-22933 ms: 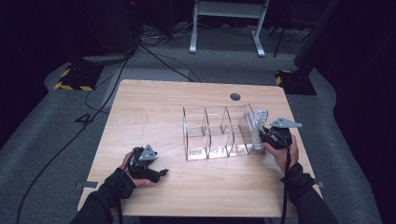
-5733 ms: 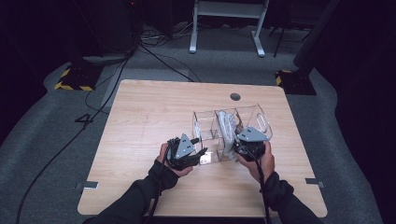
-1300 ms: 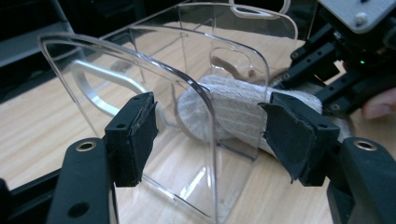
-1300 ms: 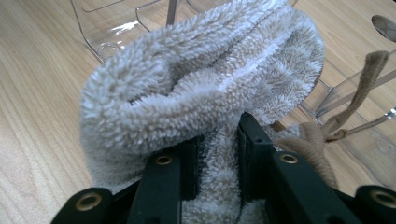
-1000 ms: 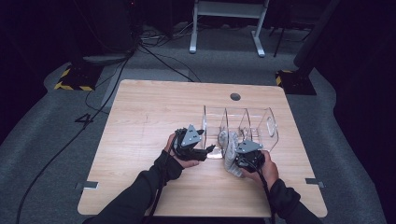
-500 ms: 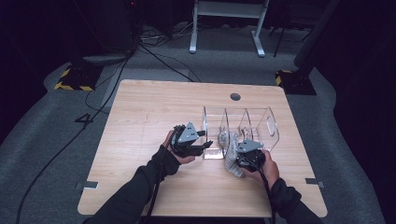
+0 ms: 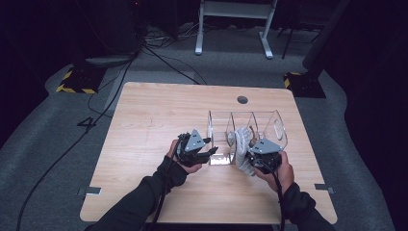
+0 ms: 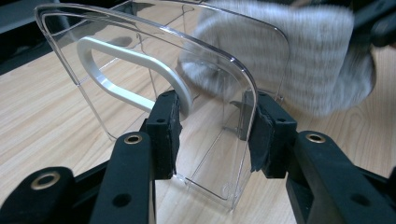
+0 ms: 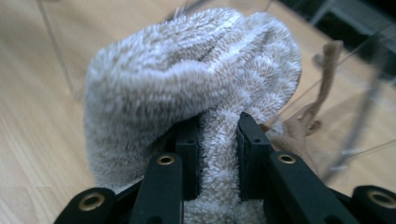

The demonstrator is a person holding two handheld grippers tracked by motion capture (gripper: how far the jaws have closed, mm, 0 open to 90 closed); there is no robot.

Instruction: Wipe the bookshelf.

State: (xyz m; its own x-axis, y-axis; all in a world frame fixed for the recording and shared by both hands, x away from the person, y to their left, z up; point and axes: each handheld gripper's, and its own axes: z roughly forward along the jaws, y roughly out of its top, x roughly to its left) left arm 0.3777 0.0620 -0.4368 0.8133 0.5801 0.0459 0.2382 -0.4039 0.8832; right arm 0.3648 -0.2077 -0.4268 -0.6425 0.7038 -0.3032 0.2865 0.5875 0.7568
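On the wooden table (image 7: 144, 120), at about seven o'clock from the clear three-bay organizer (image 7: 250, 126), the left gripper (image 7: 208, 155) has just been closing its jaws, and in the left gripper view (image 8: 210, 126) its pads now press on either side of the organizer's end wall (image 8: 154, 70), one pad just under the white oval handle (image 8: 135, 60). From above, that grip is hard to make out: the grey plate and the hand (image 7: 185, 161) cover the jaws, and the clear wall nearly vanishes against the wood.

At five o'clock from the organizer's middle, the right gripper (image 7: 248, 156) is clamped on a fluffy grey-white sock (image 7: 242, 147). In the right gripper view (image 9: 218, 154) the jaws pinch a fold of the sock (image 9: 187, 79), whose bulk hides the table ahead and is cut off at the bottom edge. A thin tan stocking-like piece (image 9: 322, 74) hangs beside it, blurred; where it ends I cannot tell. From above, the sock stands at the near edge of the middle bay; whether it touches the divider is unclear.

The table has a round cable hole (image 7: 242, 99) at twelve o'clock. Around it lies grey carpet (image 7: 57, 144) with black cables (image 7: 159, 57), a hazard-striped base (image 7: 72, 86) at ten o'clock, and a white stand (image 7: 231, 24) beyond; the rest of the room is dark.
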